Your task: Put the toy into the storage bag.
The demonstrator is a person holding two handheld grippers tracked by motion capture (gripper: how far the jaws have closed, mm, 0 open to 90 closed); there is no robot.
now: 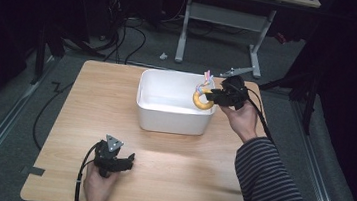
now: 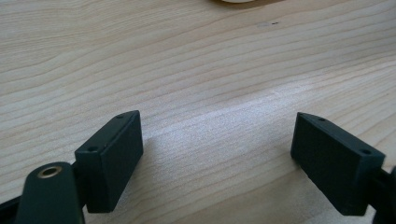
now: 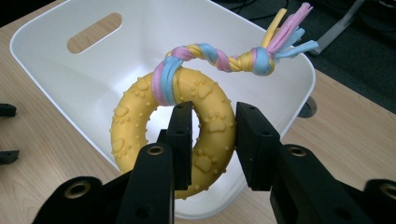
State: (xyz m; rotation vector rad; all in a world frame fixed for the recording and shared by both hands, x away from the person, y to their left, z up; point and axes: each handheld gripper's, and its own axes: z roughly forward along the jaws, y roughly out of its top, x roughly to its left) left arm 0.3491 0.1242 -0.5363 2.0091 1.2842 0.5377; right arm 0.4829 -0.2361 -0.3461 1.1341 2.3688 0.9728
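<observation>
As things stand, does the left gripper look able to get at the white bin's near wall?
Probably yes. The left gripper rests open on the table, and bare wood lies between it and the white bin. The right gripper holds the yellow ring toy at the bin's far right corner.

Light wooden table (image 1: pixel 168 180) — white tub (image 1: pixel 172 117) on it

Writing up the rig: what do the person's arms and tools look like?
Both tools are black. The left tool has blocky rectangular jaws with small screw holes, a grey three-cornered plate on top and a black cable trailing back. The right tool also trails a black cable. The right arm wears a dark striped sleeve.
</observation>
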